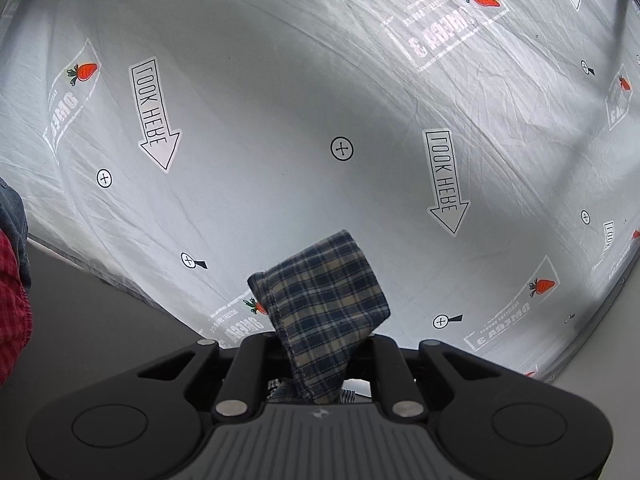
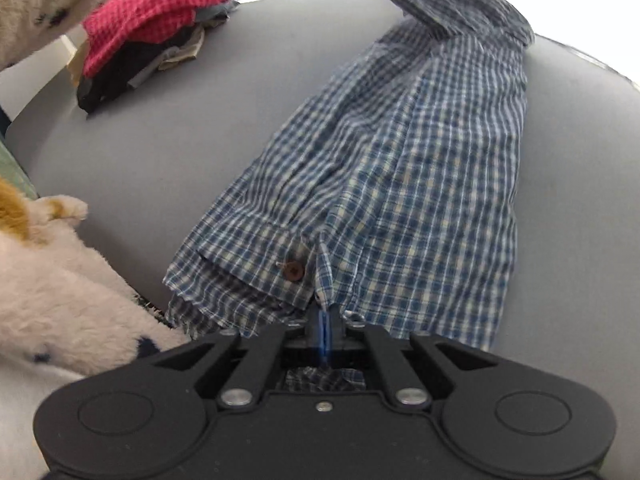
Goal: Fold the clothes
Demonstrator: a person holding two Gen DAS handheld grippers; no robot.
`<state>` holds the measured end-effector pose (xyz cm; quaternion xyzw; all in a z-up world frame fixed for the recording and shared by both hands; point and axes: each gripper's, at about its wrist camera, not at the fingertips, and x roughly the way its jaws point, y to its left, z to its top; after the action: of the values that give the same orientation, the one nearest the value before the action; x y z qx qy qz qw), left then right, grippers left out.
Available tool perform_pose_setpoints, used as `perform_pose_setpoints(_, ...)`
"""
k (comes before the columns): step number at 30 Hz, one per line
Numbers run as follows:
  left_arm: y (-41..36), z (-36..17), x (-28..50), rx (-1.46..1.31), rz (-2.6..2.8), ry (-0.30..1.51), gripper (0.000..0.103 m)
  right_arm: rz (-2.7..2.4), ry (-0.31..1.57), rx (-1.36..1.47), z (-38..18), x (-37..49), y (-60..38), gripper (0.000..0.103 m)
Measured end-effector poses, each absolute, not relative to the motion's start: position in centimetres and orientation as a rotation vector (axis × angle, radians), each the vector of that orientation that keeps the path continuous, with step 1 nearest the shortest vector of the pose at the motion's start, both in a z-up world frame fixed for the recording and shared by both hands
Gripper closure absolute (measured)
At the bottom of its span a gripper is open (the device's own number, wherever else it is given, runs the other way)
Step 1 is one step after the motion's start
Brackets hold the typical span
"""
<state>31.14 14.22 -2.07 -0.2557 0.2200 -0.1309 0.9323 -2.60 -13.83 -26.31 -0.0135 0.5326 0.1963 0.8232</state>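
A blue and cream plaid shirt [image 2: 400, 184] lies stretched along the grey surface [image 2: 168, 128] in the right wrist view, its buttoned cuff [image 2: 256, 256] nearest the camera. My right gripper [image 2: 326, 320] is shut on the shirt's near edge. In the left wrist view my left gripper [image 1: 320, 356] is shut on a corner of the same plaid shirt [image 1: 328, 300], which sticks up between the fingers above a white printed sheet [image 1: 280, 100].
A pile of clothes with a red checked garment [image 2: 156, 8] lies at the far left of the grey surface. A cream plush toy [image 2: 60, 280] sits at the near left. Red checked cloth [image 1: 10, 308] shows at the left edge of the left wrist view.
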Motion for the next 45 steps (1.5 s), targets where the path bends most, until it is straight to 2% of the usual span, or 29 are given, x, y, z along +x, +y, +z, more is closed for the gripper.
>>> perform_pose_setpoints(1,14.4,-2.0,31.0,-0.527,-0.266,0.448,0.088,0.414,1.147,-0.017,-26.7,-2.5,-13.5,0.099)
perform_pose_setpoints(3,14.7,-1.8,30.7,-0.534,-0.276,0.446,0.088,0.410,1.169,0.007,-27.2,-2.3,-12.9,0.088)
perform_pose_setpoints(5,14.8,-1.5,30.2,-0.540,-0.309,0.443,0.088,0.436,1.154,0.027,-26.3,-2.7,-12.9,0.062)
perform_pose_setpoints(6,14.8,-1.3,30.0,-0.543,-0.326,0.442,0.088,0.441,1.142,0.040,-25.9,-2.9,-13.0,0.060)
perform_pose_setpoints(14,7.9,-1.1,24.0,-0.279,-0.730,0.509,0.087,0.299,1.075,0.123,-22.9,-2.2,-17.4,0.060)
perform_pose_setpoints(19,0.6,-5.9,17.7,-0.030,-0.960,0.683,0.085,0.197,1.044,0.161,-22.0,-2.2,-20.6,0.060)
perform_pose_setpoints(23,-4.6,-13.4,12.5,0.189,-1.041,0.912,0.063,0.130,1.034,0.232,-22.4,-2.4,-23.3,0.060)
perform_pose_setpoints(25,-5.9,-16.5,10.3,0.231,-1.035,1.005,0.058,0.105,1.033,0.267,-22.7,-2.6,-24.3,0.059)
perform_pose_setpoints(28,-5.8,-18.8,7.8,0.168,-1.014,1.097,0.045,0.086,1.033,0.300,-23.1,-2.8,-25.3,0.058)
perform_pose_setpoints(30,-4.7,-19.1,6.7,0.064,-1.021,1.127,0.031,0.110,1.034,0.309,-23.3,-2.5,-25.3,0.057)
perform_pose_setpoints(33,-2.2,-19.0,6.3,-0.093,-0.963,1.129,0.021,0.158,1.039,0.319,-23.8,-1.7,-24.9,0.055)
perform_pose_setpoints(38,2.0,-20.0,6.4,-0.265,-0.736,1.136,0.021,0.264,1.051,0.356,-24.5,-0.3,-23.8,0.054)
perform_pose_setpoints(45,4.5,-21.4,6.4,-0.368,-0.493,1.137,0.021,0.471,1.122,0.463,-27.0,2.0,-20.7,0.051)
